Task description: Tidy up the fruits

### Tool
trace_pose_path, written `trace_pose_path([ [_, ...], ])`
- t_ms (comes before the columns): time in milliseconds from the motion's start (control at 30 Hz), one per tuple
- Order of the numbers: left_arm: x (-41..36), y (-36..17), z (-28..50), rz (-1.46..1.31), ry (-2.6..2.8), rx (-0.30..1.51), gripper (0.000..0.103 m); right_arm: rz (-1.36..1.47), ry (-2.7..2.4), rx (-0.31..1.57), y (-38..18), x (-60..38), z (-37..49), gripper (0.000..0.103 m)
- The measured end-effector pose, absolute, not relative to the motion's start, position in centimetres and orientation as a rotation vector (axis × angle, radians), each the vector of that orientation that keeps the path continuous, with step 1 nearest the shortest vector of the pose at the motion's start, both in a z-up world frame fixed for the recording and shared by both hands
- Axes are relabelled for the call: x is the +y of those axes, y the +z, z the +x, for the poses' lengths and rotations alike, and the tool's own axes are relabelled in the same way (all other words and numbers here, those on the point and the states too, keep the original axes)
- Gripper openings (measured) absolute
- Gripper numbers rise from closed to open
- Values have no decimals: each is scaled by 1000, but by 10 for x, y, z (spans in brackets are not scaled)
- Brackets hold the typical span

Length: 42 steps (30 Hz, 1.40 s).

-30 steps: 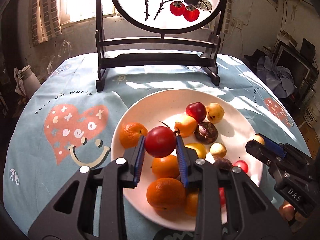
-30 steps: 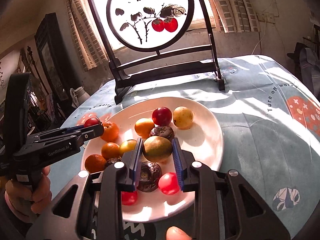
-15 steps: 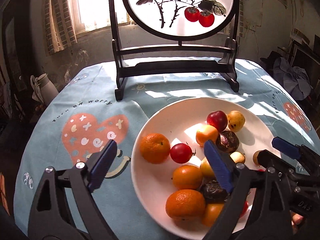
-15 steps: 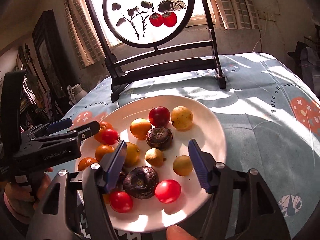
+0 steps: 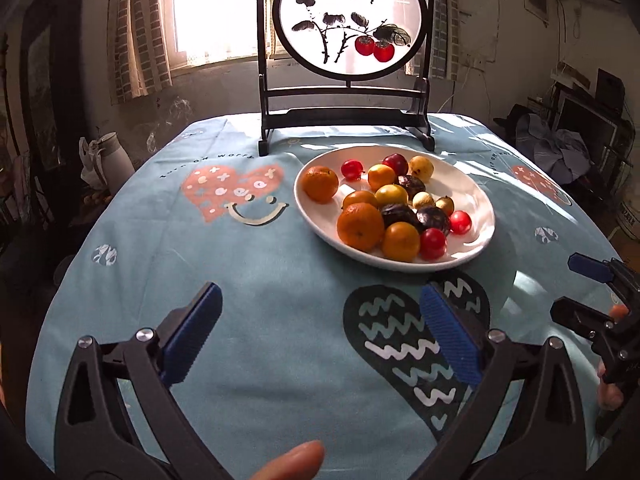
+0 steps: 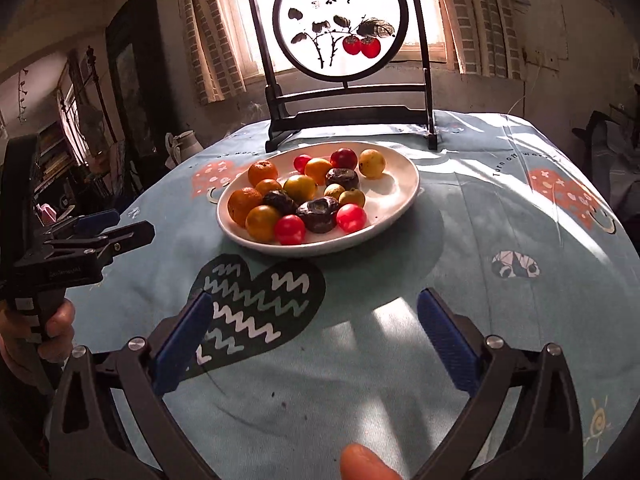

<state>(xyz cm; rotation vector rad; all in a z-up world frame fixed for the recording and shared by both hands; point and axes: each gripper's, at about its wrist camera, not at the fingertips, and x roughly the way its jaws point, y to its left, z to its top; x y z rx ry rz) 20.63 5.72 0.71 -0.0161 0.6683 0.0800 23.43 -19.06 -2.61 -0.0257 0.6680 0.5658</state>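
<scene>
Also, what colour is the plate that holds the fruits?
The plate is plain white, with no pattern. It shows best in the right wrist view.

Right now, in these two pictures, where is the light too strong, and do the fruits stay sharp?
Left wrist view: the window is blown out to white, sun patches lie on the tablecloth, the fruits on the plate are sharp, and edges bend from the fisheye. Right wrist view: the round screen is backlit, a bright patch falls between the open right gripper fingers.
</scene>
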Motion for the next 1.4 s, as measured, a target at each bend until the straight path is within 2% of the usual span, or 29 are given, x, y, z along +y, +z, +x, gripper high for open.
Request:
trace_pose_path([
  [267,59,-11,185,12,87,715,101,-151,540,606,-29,-196,194,102],
  [800,50,-8,180,77,98,680,101,-160,508,624,-33,-199,203,102],
  [1400,63,-9,182,11,120,691,101,-158,504,632,-35,-200,204,102],
])
